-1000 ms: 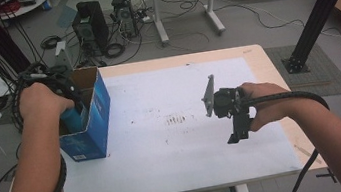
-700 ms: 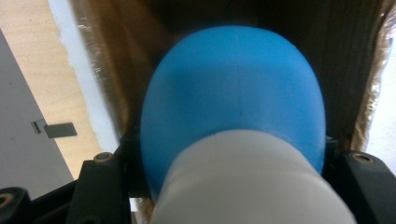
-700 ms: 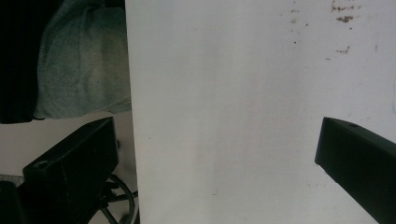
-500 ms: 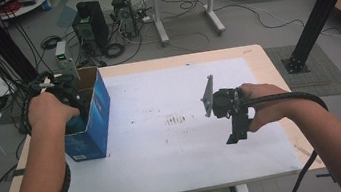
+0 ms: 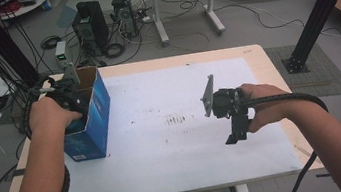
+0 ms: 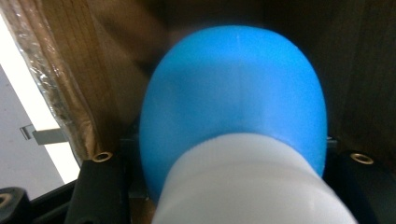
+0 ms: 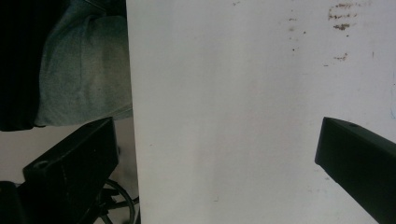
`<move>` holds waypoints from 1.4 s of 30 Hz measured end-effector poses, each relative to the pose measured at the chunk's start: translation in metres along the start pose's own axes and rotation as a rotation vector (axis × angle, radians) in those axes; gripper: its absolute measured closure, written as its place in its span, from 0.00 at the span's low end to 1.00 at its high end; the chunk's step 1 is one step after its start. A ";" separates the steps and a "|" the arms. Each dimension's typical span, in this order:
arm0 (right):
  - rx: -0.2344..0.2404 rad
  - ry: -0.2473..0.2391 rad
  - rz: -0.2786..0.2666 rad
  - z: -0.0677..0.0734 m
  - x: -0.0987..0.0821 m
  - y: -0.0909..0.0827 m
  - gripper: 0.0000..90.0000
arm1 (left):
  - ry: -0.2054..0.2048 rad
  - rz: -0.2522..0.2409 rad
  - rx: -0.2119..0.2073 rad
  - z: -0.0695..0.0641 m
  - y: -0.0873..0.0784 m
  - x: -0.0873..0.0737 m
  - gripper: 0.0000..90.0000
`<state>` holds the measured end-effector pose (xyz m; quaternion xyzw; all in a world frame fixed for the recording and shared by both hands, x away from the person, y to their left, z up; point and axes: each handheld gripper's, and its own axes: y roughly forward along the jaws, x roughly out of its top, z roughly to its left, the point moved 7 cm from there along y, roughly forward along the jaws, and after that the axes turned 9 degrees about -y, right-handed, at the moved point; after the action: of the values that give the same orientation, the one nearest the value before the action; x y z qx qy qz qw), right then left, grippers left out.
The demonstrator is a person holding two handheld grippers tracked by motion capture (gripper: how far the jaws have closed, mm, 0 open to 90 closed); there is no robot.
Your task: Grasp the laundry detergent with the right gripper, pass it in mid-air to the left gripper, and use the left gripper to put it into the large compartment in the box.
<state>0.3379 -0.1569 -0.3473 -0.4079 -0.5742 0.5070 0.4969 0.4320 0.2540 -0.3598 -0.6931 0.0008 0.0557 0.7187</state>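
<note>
- Blue-and-white object [image 6: 233,121] is sitting clamped between the jaws of the left claw [image 5: 69,97], right in front of its camera, white end toward the claw body and rounded blue end pointing away, down into the box.
- Left claw is working inside the open top of the blue carton [image 5: 86,120], whose brown cardboard inner walls [image 6: 79,70] are closing in on both sides of the object; to place it well, I judge the hand should be lowering straight along the carton's axis, keeping the blue end off the walls, and loosening only once the object is resting on something.
- Carton flap edge with shiny tape [image 6: 32,60] is lying just to one side of the claw; it could snag the jaws on the way out, so a straight lift looks safest.
- Right claw [image 5: 234,130] is hovering well apart over the white desk [image 7: 224,116], jaws spread wide with nothing between them, not bracing the carton.
</note>
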 end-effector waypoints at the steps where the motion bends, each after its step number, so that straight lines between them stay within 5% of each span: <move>1: 0.001 0.000 0.001 0.000 0.000 0.000 0.00 | 0.000 0.002 0.002 0.000 0.000 0.000 0.43; 12: -0.002 0.005 0.000 -0.001 0.002 -0.001 0.00 | -0.009 0.006 -0.022 -0.002 0.000 -0.003 0.36; 28: -0.001 0.005 -0.006 -0.001 0.002 -0.001 0.00 | 0.003 -0.036 0.022 -0.006 -0.016 -0.003 0.32; 42: -0.003 -0.002 -0.004 0.000 0.003 -0.004 0.00 | 0.006 -0.096 0.054 -0.003 -0.051 -0.005 0.26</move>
<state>0.3377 -0.1541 -0.3432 -0.4070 -0.5761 0.5057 0.4967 0.4314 0.2486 -0.3085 -0.6730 -0.0288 0.0191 0.7388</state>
